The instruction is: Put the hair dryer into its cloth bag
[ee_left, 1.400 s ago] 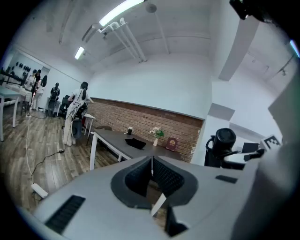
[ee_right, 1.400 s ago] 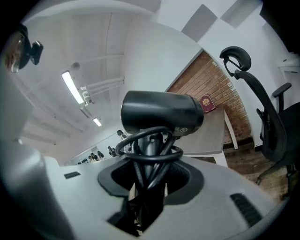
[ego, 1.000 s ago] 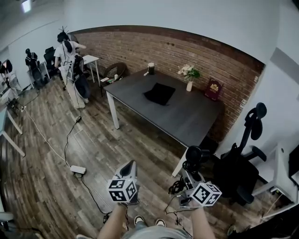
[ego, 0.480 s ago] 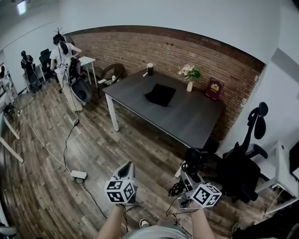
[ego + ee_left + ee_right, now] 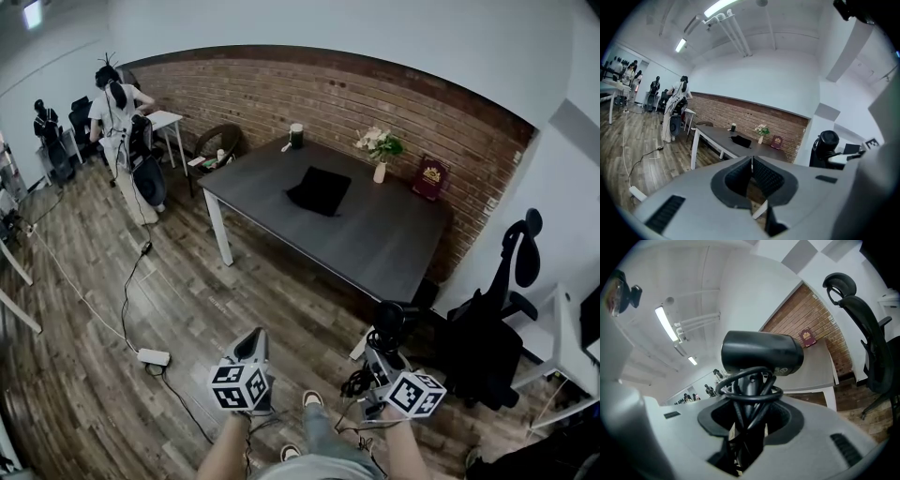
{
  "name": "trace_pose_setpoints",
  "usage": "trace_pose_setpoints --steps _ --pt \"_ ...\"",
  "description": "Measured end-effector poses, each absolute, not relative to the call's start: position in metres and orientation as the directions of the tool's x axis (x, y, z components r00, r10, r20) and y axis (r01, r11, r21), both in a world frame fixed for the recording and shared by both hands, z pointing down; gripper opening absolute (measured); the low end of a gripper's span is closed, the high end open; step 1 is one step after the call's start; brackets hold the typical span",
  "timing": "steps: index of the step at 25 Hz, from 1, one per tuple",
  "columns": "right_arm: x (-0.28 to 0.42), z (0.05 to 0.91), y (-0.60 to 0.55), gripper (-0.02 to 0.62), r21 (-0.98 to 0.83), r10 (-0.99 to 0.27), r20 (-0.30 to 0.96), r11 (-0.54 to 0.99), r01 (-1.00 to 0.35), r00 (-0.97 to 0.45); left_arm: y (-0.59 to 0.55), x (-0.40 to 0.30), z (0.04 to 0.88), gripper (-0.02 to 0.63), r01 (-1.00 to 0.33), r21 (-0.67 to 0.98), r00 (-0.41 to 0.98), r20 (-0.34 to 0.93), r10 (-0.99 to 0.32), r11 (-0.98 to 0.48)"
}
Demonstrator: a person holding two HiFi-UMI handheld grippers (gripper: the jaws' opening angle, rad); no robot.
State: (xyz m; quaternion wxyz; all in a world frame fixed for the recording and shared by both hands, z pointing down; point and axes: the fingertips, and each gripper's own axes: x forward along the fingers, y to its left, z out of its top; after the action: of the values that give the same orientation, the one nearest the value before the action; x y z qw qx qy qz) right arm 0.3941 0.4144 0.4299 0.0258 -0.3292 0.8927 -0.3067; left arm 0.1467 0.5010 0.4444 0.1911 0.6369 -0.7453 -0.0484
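A black hair dryer (image 5: 761, 352) with its cord coiled round the handle stands upright in my right gripper (image 5: 749, 399), which is shut on the handle; in the head view the dryer (image 5: 387, 319) sits at the lower right above the gripper (image 5: 384, 352). The black cloth bag (image 5: 320, 189) lies flat on the dark table (image 5: 375, 239), far ahead; it shows small in the left gripper view as the bag (image 5: 740, 139). My left gripper (image 5: 255, 345) is shut with nothing in it, its jaws together (image 5: 751, 166).
A black office chair (image 5: 487, 319) stands right of my right gripper. On the table's far side are a flower vase (image 5: 380, 171), a cup (image 5: 296, 136) and a red book (image 5: 430, 180). A cable and power strip (image 5: 150, 356) lie on the wood floor. A person (image 5: 117, 117) stands far left.
Both grippers have come forward toward the table, the dryer still held. The person at the far left has shifted position.
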Motion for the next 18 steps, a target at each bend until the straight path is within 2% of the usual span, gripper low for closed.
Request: trace_pose_setpoints --steps 18 --pt "0.306 0.422 0.207 0.153 -0.562 -0.531 0.145 0.651 -0.511 -0.835 0.322 0.07 0.427 0.012 -0.922 0.289 -0.198 0.218 -0.956 0.257"
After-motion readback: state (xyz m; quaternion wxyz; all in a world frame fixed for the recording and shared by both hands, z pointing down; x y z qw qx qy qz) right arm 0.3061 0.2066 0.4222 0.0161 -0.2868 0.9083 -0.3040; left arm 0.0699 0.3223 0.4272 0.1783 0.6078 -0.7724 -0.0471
